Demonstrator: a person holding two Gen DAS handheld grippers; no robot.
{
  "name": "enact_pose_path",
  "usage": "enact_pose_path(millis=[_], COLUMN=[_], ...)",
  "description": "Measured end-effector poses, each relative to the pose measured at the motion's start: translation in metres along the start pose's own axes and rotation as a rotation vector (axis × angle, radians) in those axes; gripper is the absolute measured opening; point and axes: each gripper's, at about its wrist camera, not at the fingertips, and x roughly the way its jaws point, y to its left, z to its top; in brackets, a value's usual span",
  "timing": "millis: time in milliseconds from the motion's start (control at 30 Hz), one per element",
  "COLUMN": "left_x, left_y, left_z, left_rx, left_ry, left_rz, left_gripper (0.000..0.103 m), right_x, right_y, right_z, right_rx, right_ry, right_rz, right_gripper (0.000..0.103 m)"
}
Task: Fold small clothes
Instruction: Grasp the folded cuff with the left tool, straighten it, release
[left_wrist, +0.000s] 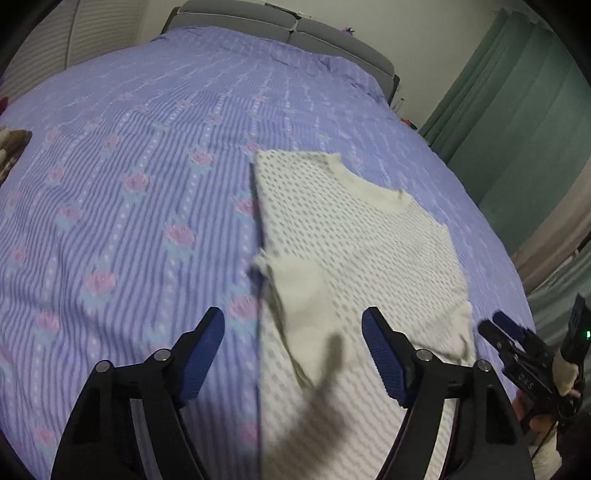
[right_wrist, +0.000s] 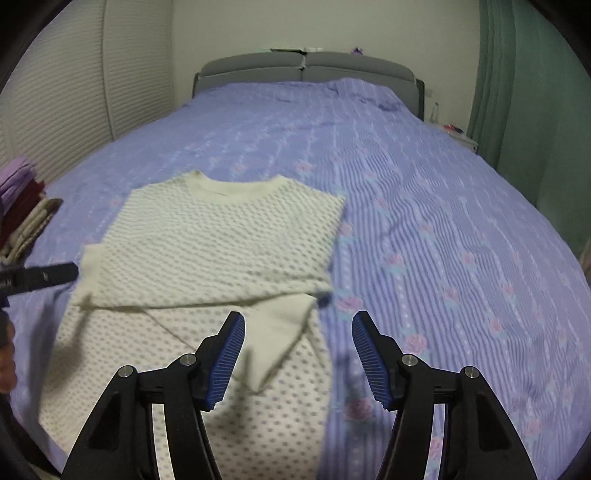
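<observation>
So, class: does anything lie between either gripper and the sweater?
Nothing visible does. Both the left gripper and right gripper stand open right over the cream sweater on the bed.

Each camera sits on a gripper and looks forward and down along its two black fingers with blue pads, low and close over the bed with the purple striped flower sheet (left_wrist: 147, 155). The left camera looks from the cream knit sweater's (left_wrist: 332, 229) left edge; the grey padded headboard (left_wrist: 295, 29) is at 12 o'clock, the right gripper (left_wrist: 496, 328) at 4 o'clock. The right camera looks from the sweater's (right_wrist: 229, 240) right edge, the left gripper's finger at 9 o'clock. Both views share sweater, sheet, headboard and green curtain (left_wrist: 524, 110).
</observation>
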Motion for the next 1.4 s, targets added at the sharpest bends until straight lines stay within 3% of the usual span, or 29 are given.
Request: enact_pose_path(millis=[200, 333, 433, 500, 667, 767, 867, 1000, 1100, 1300, 1400], left_x=[0.025, 0.032, 0.019, 0.012, -0.008, -0.009, 0.005, 0.014, 0.011, -0.003, -0.005], left_y=[0.000, -0.006, -0.014, -0.019, -0.030, -0.035, -0.022, -0.002, -0.004, -0.021, -0.016], left_z=[0.018, 0.017, 0.015, 0.016, 0.028, 0.032, 0.024, 0.014, 0.013, 0.013, 0.015], left_rx=[0.014, 0.033, 0.042, 0.051, 0.038, 0.073, 0.049, -0.013, 0.006, 0.117, 0.105], left_ry=[0.048, 0.077, 0.050, 0.038, 0.014, 0.018, 0.056, 0.087, 0.078, 0.027, 0.021], left_rz=[-0.012, -0.006, -0.015, -0.023, -0.053, -0.027, 0.007, -0.013, -0.007, 0.045, 0.017], left_gripper=[0.066, 0.039, 0.022, 0.019, 0.018, 0.018, 0.018, 0.019, 0.019, 0.044, 0.045], right_x=[0.013, 0.026, 0.036, 0.040, 0.045, 0.053, 0.058, 0.056, 0.057, 0.059, 0.061], right_y=[-0.017, -0.021, -0.018, -0.018, -0.017, -0.018, -0.018, -0.018, -0.016, -0.019, -0.021], right_z=[0.000, 0.003, 0.004, 0.003, 0.002, 0.005, 0.010, 0.014, 0.013, 0.012, 0.010], right_rx=[0.067, 0.081, 0.057, 0.055, 0.055, 0.077, 0.087, 0.112, 0.100, 0.125, 0.131], right_ry=[0.006, 0.025, 0.043, 0.054, 0.057, 0.062, 0.050, 0.033, 0.037, 0.034, 0.033], right_rz=[0.001, 0.019, 0.007, 0.006, 0.012, 0.026, 0.006, 0.004, -0.007, -0.001, 0.000], right_gripper=[0.061, 0.061, 0.061, 0.061, 0.061, 0.061, 0.061, 0.061, 0.061, 0.061, 0.061])
